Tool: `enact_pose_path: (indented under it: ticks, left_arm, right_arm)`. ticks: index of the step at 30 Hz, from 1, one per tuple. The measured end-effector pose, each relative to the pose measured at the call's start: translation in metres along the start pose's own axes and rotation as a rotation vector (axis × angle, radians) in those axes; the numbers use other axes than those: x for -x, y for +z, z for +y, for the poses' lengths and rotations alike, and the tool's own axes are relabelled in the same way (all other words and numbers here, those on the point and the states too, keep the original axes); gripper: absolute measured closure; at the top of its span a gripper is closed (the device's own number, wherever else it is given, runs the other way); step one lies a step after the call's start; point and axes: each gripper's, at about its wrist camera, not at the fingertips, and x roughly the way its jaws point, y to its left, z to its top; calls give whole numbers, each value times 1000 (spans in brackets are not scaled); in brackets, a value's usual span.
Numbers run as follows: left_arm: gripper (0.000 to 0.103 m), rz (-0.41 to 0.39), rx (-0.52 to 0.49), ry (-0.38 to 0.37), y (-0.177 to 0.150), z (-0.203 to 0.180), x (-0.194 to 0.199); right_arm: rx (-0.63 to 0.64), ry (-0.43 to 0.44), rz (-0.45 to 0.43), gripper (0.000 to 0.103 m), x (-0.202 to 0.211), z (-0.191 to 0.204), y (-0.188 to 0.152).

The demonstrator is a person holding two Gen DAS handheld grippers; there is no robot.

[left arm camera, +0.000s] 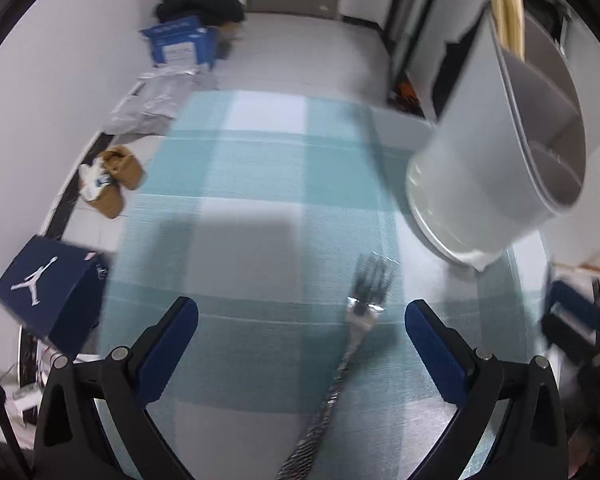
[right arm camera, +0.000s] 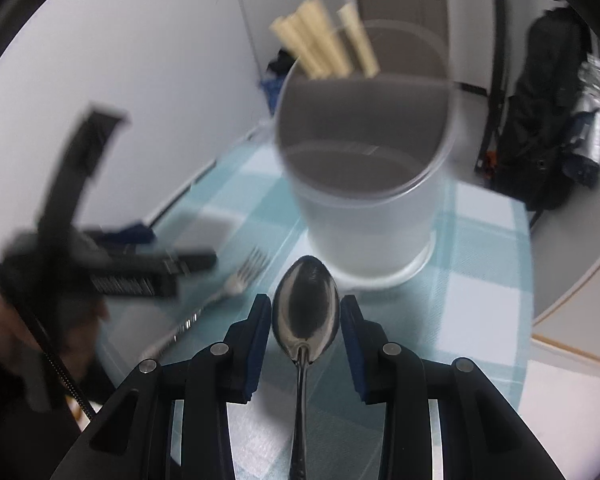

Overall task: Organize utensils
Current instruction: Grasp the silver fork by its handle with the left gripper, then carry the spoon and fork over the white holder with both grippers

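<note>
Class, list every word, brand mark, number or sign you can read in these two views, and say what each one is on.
No words or numbers can be read.
Jumpman logo, a sign without letters: on the dark blue box on the floor.
Print on the blue-and-white box: too blurred to read.
Pale marking on the black device seen from the right wrist: blurred, unreadable.

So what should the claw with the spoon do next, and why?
Probably carry the spoon forward and up over the open front compartment of the grey holder, then lower it in. The right claw has the spoon between its pads, bowl pointing at the holder, and that compartment looks empty, while the chopsticks fill the back one. The fork lies on the cloth under the open left claw.
</note>
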Motion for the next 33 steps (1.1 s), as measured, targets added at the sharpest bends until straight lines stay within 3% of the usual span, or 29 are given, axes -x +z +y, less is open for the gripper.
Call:
enact_pose_path:
  ticks: [6,11,14,17,19,26,33]
  left_arm:
    - [2,85,-72,59,3,-16,-24]
    - [8,81,-59,84,4,-17,-26]
    - [27,63,-64,81,6,-24,-22]
    - [57,55,-85,63,6,-33,-19]
    - [84,53,-96,49,6,-37,-17]
    - [86,42,29,-26,7,-19,-8]
    - [86,-106,136,-98,2,-11,44]
  right_arm:
    - [-99,39,-81,69,19,-27,4]
    - [-139,48,-112,69,24,-39,7]
    - [-159,50,-116,69,31,-44,4]
    - [-177,55,-116,69,34,-50,3]
    - [-184,61,-124,69,38,-50,2]
    - [-191,68,-191,69,52,-50,6]
    - [-206,79,-273,69,68,-45,5]
